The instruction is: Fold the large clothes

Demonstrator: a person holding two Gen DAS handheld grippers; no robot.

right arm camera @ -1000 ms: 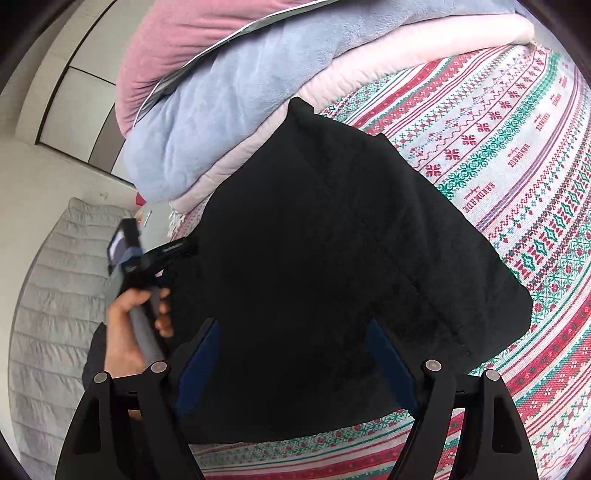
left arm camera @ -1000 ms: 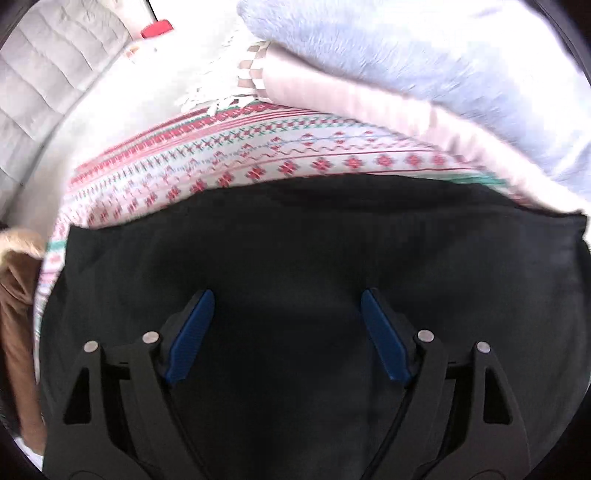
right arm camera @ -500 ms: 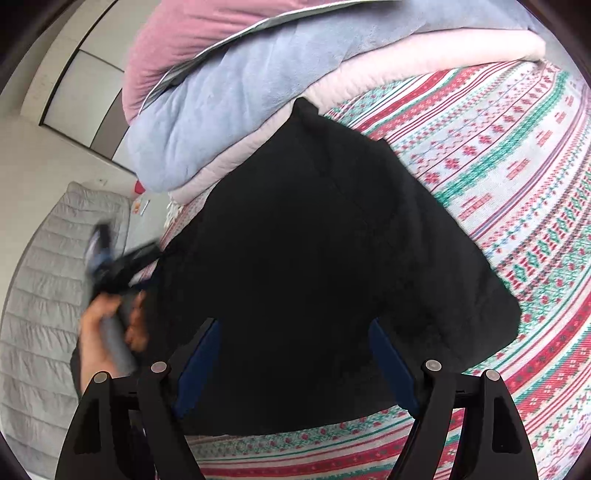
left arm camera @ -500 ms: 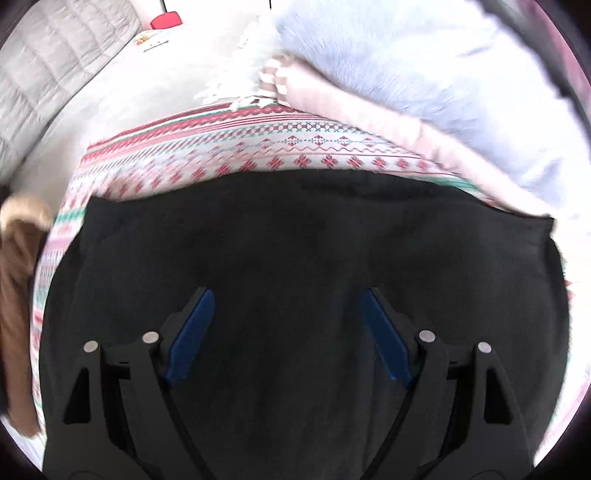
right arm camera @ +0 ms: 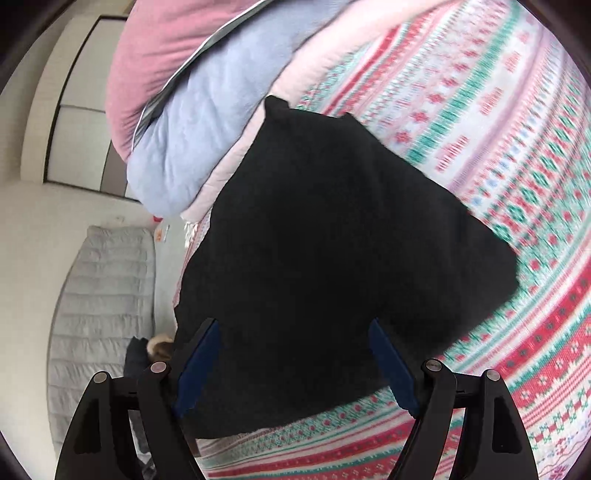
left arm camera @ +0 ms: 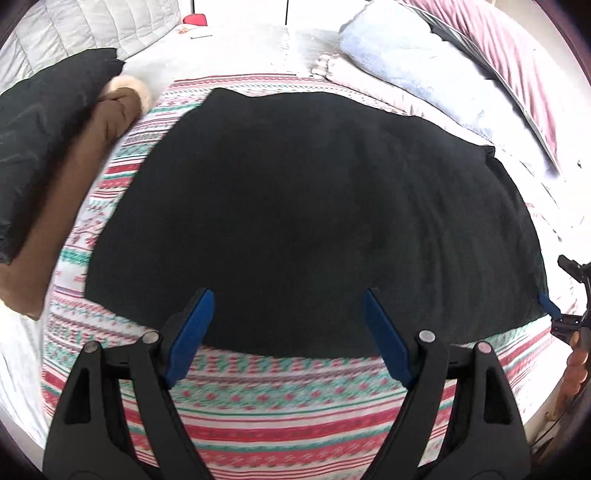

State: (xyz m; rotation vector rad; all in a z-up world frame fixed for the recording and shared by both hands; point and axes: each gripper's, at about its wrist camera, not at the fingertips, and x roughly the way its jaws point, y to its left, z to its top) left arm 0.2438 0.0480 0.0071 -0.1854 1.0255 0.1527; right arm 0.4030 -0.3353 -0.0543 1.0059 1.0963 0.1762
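Lying flat ahead: black garment (left arm camera: 314, 206); L tongs (left arm camera: 286, 332), R tongs (right arm camera: 293, 363) wide apart, empty.

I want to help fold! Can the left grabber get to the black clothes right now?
Probably yes. The left gripper is open and holds nothing, and the black garment's near edge lies flat on the patterned blanket right in front of its fingers, with nothing between them.

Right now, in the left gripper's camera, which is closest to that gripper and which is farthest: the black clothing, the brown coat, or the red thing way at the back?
1. Black clothing: straight ahead of the left gripper.
2. Brown coat: off left.
3. Red thing: far back, on the floor.
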